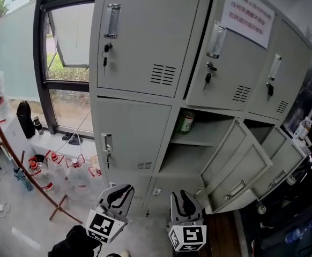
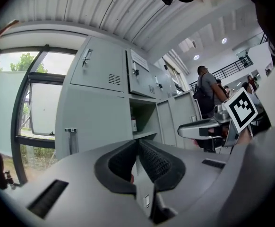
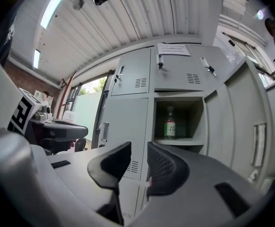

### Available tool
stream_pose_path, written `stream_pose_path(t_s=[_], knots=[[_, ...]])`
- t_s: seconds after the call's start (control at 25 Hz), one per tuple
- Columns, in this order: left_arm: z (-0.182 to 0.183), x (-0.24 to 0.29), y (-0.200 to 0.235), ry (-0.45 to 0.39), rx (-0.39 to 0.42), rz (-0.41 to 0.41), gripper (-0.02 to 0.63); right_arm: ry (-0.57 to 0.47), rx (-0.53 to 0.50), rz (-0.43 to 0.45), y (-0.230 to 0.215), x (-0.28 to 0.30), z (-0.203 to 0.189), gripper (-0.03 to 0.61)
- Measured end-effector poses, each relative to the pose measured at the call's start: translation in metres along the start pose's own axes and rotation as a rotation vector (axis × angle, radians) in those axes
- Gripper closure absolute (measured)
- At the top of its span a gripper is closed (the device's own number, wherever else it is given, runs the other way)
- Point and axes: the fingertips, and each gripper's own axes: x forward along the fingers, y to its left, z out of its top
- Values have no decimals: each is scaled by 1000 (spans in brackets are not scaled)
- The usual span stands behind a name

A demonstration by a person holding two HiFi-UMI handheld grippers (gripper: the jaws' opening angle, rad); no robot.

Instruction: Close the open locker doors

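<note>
A bank of grey lockers [image 1: 145, 47] fills the head view. Two lower doors hang open to the right: the middle column's door [image 1: 236, 165] and the right column's door [image 1: 282, 159]. A green-labelled bottle [image 1: 186, 122] stands on the shelf of the open middle compartment, and the bottle [image 3: 169, 123] shows again in the right gripper view beside that open door [image 3: 232, 122]. My left gripper [image 1: 118, 189] is low in front of the lockers, with its pads [image 2: 149, 160] together on nothing. My right gripper [image 1: 184, 194] is beside it, its jaws [image 3: 138, 148] parted with nothing between them. Neither gripper touches a door.
A window [image 1: 65, 63] with an open pane is to the left. Several plastic bottles [image 1: 65, 165], a red pole [image 1: 16, 154] and a black bag [image 1: 24, 119] lie on the floor below it. A notice [image 1: 247, 12] is stuck on an upper door. A person [image 2: 206, 91] stands beyond the lockers.
</note>
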Motion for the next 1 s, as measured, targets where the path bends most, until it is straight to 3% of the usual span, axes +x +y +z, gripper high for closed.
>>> stream_pose_path(t_s=[0.48,1.0], knots=[[18,32,-123,-18,-8,-117,575,30,10,-133,-95,-105,-14,489],[14,49,-246,0,-29,-162,575,66,28,-208,-178,-206,-46,558]])
